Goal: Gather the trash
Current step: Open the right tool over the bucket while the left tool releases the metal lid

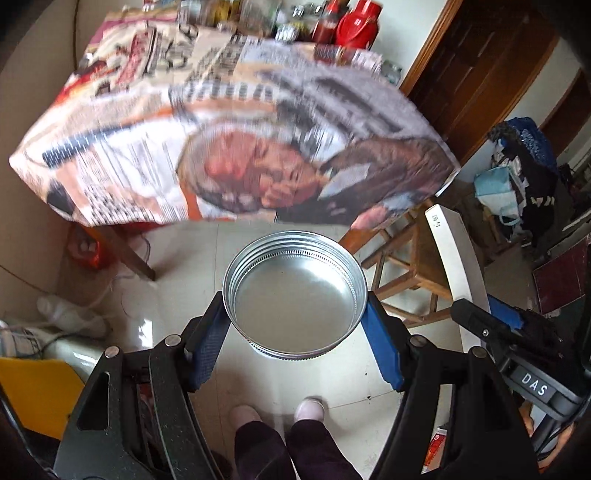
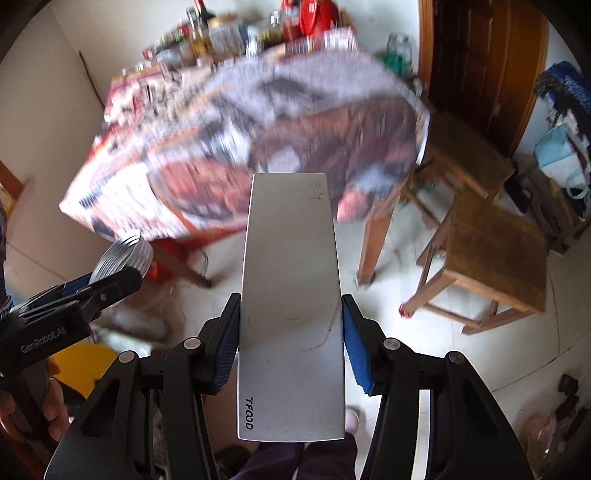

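Note:
A round silver screw lid [image 1: 291, 310] faces me hollow side up, and my left gripper [image 1: 295, 297] is shut on its rim with a blue pad on each side. The right wrist view shows that lid [image 2: 125, 254] edge-on at the far left, in the left gripper [image 2: 110, 286]. A long flat white piece [image 2: 291, 240] marked TFOOD runs lengthwise between the fingers of my right gripper [image 2: 291, 300], which is shut on its long edges. In the left wrist view this white piece [image 1: 454, 258] rises at the right, held by the right gripper [image 1: 484, 317]. Both grippers point steeply down over a pale tiled floor.
Ahead is a table under a printed newspaper-pattern cover [image 1: 221, 129], with jars and red bottles [image 1: 354, 22] at its back. Wooden stools [image 2: 495, 247] stand to the right, bags [image 1: 517, 177] by a dark door. A yellow object [image 1: 33, 391] lies low on the left. A person's slippered feet [image 1: 310, 408] are below.

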